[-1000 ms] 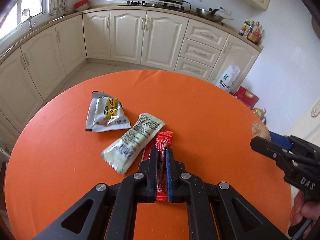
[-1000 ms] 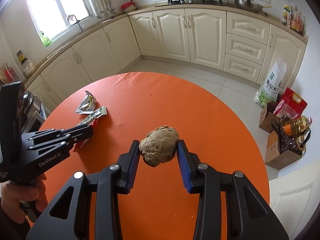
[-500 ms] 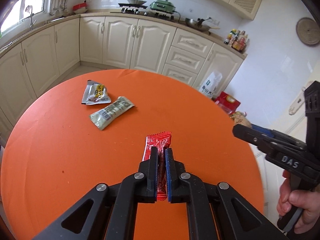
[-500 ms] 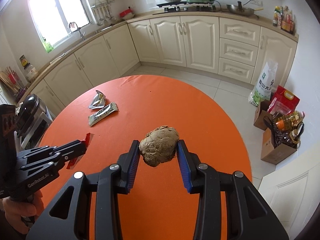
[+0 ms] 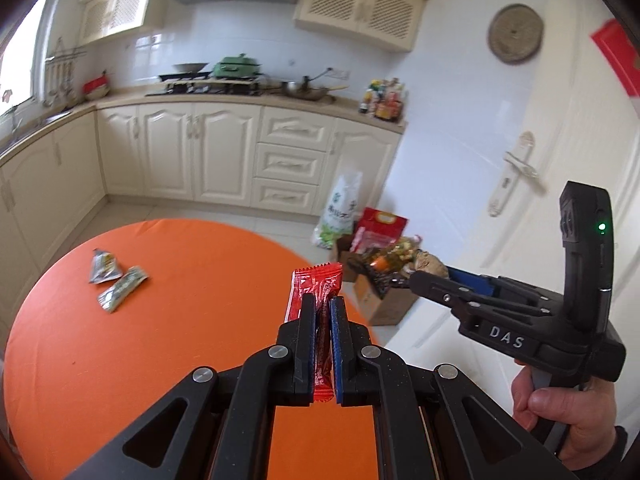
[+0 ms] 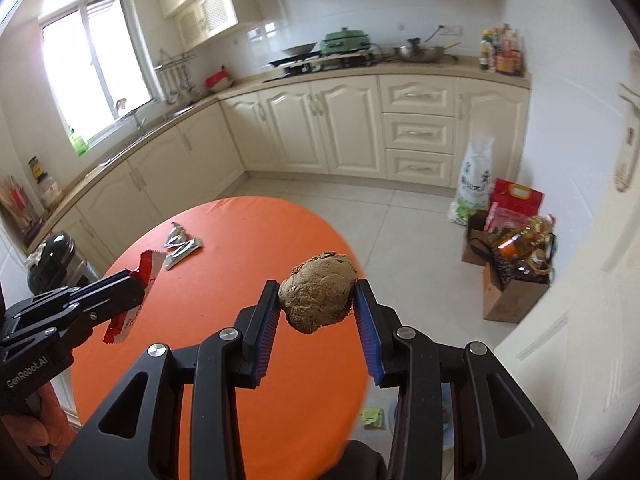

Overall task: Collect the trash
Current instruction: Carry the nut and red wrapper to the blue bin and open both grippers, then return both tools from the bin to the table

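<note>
Left gripper (image 5: pixel 321 308) pinches red wrapper (image 5: pixel 316 284) lengthwise along its closed jaws; right gripper (image 6: pixel 316 300) clamps brown lump (image 6: pixel 318 290) beyond the orange table (image 6: pixel 224 280) edge, nearer the floor.

Daylight from the window (image 6: pixel 96 76) at the left fills both views, and its panes are blown out to white. The white wall tiles carry soft glare. Fisheye bending curves the cabinets (image 6: pixel 416 128) and darkens the corners. In the left wrist view the door handle (image 5: pixel 516 168) and the red sheet (image 5: pixel 616 56) at the right edge smear with motion blur; the bench (image 5: pixel 160 320) stays evenly lit.
</note>
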Available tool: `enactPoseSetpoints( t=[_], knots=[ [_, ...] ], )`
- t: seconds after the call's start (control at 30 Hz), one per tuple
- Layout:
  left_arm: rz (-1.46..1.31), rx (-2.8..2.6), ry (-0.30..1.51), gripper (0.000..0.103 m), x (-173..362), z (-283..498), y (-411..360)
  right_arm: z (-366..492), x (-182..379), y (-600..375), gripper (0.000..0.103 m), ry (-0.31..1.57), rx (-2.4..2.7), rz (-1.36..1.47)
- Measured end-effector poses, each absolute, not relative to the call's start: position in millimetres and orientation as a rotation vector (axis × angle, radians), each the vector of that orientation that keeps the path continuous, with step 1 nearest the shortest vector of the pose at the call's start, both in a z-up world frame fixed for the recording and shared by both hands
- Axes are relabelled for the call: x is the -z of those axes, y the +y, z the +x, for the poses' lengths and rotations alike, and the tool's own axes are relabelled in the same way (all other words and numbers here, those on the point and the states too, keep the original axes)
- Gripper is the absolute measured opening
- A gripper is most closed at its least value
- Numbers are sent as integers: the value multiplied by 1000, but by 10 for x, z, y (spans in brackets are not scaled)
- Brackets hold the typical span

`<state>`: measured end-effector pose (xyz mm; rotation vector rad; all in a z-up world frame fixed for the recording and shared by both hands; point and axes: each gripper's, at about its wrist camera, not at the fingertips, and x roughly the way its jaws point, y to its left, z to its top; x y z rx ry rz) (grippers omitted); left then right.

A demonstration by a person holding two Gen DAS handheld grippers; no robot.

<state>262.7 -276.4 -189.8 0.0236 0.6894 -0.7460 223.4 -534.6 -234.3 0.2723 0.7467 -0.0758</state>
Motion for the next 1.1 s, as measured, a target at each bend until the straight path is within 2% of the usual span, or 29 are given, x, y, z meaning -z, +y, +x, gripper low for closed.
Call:
enactPoseSetpoints(
  t=[0.17, 0.33, 0.63, 0.7, 0.77, 0.8, 0.83, 0.87, 0.9, 0.93, 1.03, 1.1],
  knots=[
    [76, 859, 684, 3, 1883, 2312, -3326, 1826, 2368, -5903, 38, 737, 191, 317],
    [123, 954, 741, 3, 2097, 2240, -3899, 1524, 2661, -6482, 38, 775, 300, 384],
    [245, 984, 894, 3, 2586, 2401, -4600, 1406, 3789, -7159, 38, 972, 384, 524],
    [293, 972, 925, 7, 2687, 2486, -4743, 1459, 4082, -7197, 38, 1032, 382, 544],
    [336, 951, 946, 21, 2758, 2520, -4854, 1530, 4381, -7239, 40, 1087, 365, 568],
    [350, 937, 953, 40, 2788, 2533, -4872, 1584, 4520, -7259, 40, 1116, 366, 570],
    [351, 921, 951, 60, 2793, 2544, -4885, 1626, 4665, -7290, 44, 1139, 373, 575],
    [346, 908, 947, 68, 2774, 2564, -4951, 1643, 4793, -7335, 61, 1150, 379, 584],
    [336, 900, 938, 80, 2753, 2575, -4948, 1646, 4898, -7385, 74, 1162, 395, 597],
    [332, 893, 929, 86, 2729, 2581, -4976, 1637, 4983, -7422, 92, 1167, 417, 611],
    [326, 870, 908, 94, 2649, 2535, -5039, 1589, 5085, -7500, 96, 1160, 438, 662],
    [314, 867, 899, 95, 2618, 2508, -5027, 1563, 5050, -7495, 99, 1151, 450, 667]
  ],
)
